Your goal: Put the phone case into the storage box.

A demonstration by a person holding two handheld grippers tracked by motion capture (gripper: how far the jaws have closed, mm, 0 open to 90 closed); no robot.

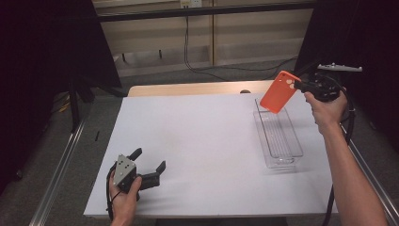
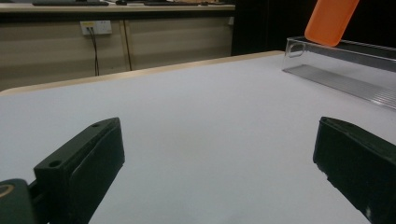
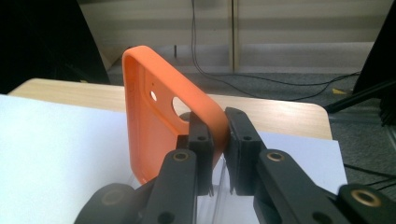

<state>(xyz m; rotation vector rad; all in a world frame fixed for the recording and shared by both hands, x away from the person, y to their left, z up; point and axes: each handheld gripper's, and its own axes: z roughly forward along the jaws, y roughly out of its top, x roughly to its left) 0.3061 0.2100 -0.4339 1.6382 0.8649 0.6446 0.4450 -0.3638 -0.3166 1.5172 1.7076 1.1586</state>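
The right gripper [image 1: 301, 86] has its fingers [image 3: 201, 140] clenched on one edge of an orange phone case [image 1: 279, 92], near the case's camera cut-outs. The case hangs tilted in the air, reaching away from the fingers to their left and downward. Its lower end is over the far end of a clear plastic bin [image 1: 278, 136], which stands on the white worktop [image 1: 202, 146] below the fingers.

The left gripper [image 1: 149, 166] rests low on the worktop's near left part, its fingers [image 2: 81, 168] spread wide with nothing between them. The bin and the case [image 2: 330, 19] lie well ahead of them, to their right.
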